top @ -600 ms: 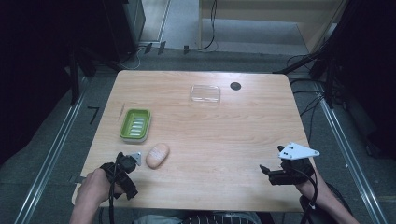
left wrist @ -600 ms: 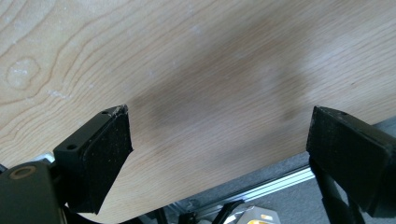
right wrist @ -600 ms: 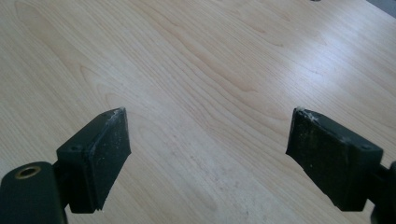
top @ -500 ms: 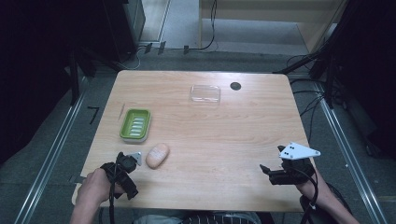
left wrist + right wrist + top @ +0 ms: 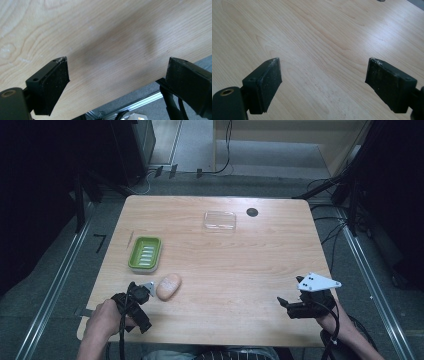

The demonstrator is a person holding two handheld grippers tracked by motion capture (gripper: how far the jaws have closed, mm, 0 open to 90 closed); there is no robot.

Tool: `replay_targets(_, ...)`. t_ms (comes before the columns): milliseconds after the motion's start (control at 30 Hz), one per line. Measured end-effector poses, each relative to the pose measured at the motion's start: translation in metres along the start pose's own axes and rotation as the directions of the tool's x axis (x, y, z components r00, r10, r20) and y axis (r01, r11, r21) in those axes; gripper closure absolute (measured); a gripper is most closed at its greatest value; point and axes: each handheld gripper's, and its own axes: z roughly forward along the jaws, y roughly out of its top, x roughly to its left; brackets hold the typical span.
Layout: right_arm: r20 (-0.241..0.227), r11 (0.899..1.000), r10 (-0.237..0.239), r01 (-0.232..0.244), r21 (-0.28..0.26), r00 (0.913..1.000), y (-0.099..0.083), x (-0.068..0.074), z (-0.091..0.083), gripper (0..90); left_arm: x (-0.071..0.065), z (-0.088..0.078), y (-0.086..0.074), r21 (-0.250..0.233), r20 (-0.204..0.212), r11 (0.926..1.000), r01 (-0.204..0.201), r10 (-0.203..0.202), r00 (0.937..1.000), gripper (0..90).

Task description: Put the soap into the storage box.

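Observation:
A peach oval soap bar (image 5: 168,286) lies on the wooden table (image 5: 240,265), just below a green soap dish (image 5: 145,253). My left gripper (image 5: 136,306) sits at the front left, right beside the soap and left of it, not touching it. In the left gripper view it (image 5: 117,75) is open over bare wood near the table's edge. My right gripper (image 5: 286,304) rests low at the front right, pointing left. Its own view shows the right gripper (image 5: 323,77) open, with nothing between the jaws.
A clear plastic lid (image 5: 220,220) lies at the back centre, with a small black disc (image 5: 252,212) to its right. Metal rails (image 5: 50,290) run along the floor on both sides. Cables trail on the floor behind the table.

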Motion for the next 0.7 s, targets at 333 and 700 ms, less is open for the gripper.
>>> replay_targets(333, 0.002, 1.0, 0.001, -0.001, 0.002, 1.0, 0.0, 0.0, 0.0, 13.3, -0.005, -0.011, 0.008, -0.038, 0.003, 0.9988, -0.031, 0.031, 0.9995, 3.5)
replay_targets(700, -0.004, 1.0, 0.013, -0.013, 0.008, 0.9999, 0.001, -0.003, 0.003, 13.4, -0.006, -0.022, 0.024, -0.081, 0.012, 0.996, -0.038, 0.039, 0.9992, 1.3)
